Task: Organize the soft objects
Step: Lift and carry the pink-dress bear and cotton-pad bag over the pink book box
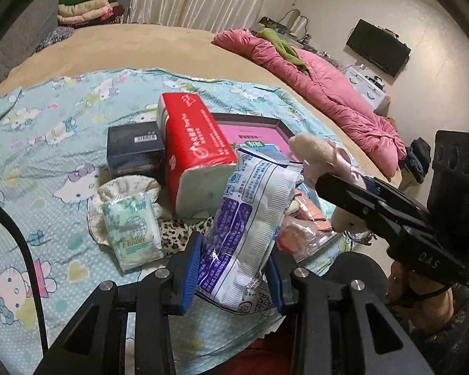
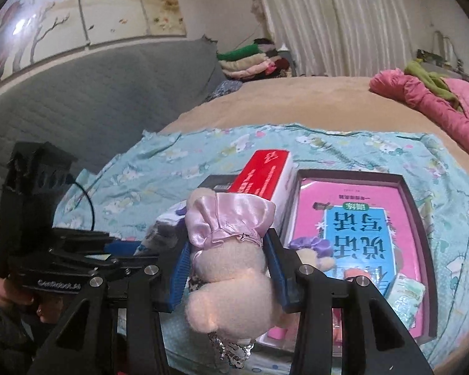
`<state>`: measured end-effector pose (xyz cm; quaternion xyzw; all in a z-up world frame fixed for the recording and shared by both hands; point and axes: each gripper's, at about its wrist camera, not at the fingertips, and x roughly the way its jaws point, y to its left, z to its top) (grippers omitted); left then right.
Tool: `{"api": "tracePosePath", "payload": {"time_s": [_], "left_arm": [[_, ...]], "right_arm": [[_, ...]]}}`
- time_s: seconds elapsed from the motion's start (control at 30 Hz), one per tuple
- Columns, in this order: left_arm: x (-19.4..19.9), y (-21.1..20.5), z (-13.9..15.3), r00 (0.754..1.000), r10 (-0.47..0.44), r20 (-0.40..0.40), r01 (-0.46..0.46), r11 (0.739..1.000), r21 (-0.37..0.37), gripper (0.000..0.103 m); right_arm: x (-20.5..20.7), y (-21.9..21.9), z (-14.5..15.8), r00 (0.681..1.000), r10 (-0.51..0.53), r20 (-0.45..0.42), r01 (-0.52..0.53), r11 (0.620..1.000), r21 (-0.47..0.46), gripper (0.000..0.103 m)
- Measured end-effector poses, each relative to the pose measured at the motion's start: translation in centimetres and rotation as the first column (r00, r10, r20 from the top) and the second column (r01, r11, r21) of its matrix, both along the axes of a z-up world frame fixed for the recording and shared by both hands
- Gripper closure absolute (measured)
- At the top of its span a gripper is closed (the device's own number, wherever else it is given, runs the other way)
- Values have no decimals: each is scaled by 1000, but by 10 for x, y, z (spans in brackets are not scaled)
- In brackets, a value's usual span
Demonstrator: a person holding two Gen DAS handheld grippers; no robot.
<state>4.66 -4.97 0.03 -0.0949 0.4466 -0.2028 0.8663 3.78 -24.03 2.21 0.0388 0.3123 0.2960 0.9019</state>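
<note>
Left wrist view first: we've got the left gripper (image 1: 233, 273) clamped on a white and purple plastic pack (image 1: 250, 218), blue pads (image 1: 190, 276) pressing in on both sides of it, so the fingers are partly closed around the pack and not empty. The pack sticks up and away from us, lifted clear of the teal cartoon-cat sheet (image 1: 47, 143) on the bed.

Behind it we can see a red tissue pack (image 1: 197, 153) standing tilted against a small black box (image 1: 133, 151), a green and white tissue packet (image 1: 133, 234) lying on a floral cloth pouch (image 1: 125, 187), and a shallow dark tray (image 1: 281, 126) with a pink book inside.

Off to the right in that same view, the right gripper (image 1: 320, 184) shows up from the side, pinching a plush toy (image 1: 319, 153).

From the right wrist view we get it up close: right gripper (image 2: 226, 273) closed on the plush toy (image 2: 231, 278), pads squeezing its pale body just below the shiny pink dress. The toy hangs above the near left corner of the tray (image 2: 419, 218), beside the red tissue pack (image 2: 262, 172). The pink book (image 2: 359, 234) lies flat in the tray, with a second small plush (image 2: 312, 250) on it.
</note>
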Motion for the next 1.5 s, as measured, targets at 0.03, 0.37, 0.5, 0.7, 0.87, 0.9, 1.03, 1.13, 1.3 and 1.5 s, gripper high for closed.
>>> {"api": "tracePosePath", "payload": {"time_s": [0.03,0.37,0.5,0.7,0.87,0.9,1.03,1.13,1.3,1.5], "left_arm": [[0,-2,2,1000,-2,2,2,1000,3,65],[2,-31,30,999,-2,34,0,997,74,65],[3,-43,39,999,-9,54,4,995,96,65],[6,-54,47,998,-9,58,2,994,113,65],[12,-65,59,996,-15,88,4,992,127,65],[13,-67,61,996,-17,92,5,992,129,65],[17,-81,69,994,-30,103,16,991,130,65],[21,-90,72,993,-45,111,30,990,137,65],[27,-104,71,993,-63,101,49,990,136,65],[33,-119,65,993,-86,83,73,986,150,65]], "right_arm": [[0,-4,1,1000,-12,2,12,1000,11,56],[-1,-35,8,993,-108,39,105,991,81,56],[0,-49,8,987,-154,46,149,984,96,56],[-3,-65,10,976,-206,72,197,974,112,56],[-1,-83,10,963,-262,67,250,956,154,56],[-1,-87,10,959,-275,66,262,952,160,56],[-3,-99,12,944,-322,73,305,936,176,56],[-4,-106,13,933,-351,85,332,927,175,56],[-8,-113,17,910,-395,123,374,913,160,56],[-10,-130,17,885,-448,124,422,886,191,56]]}}
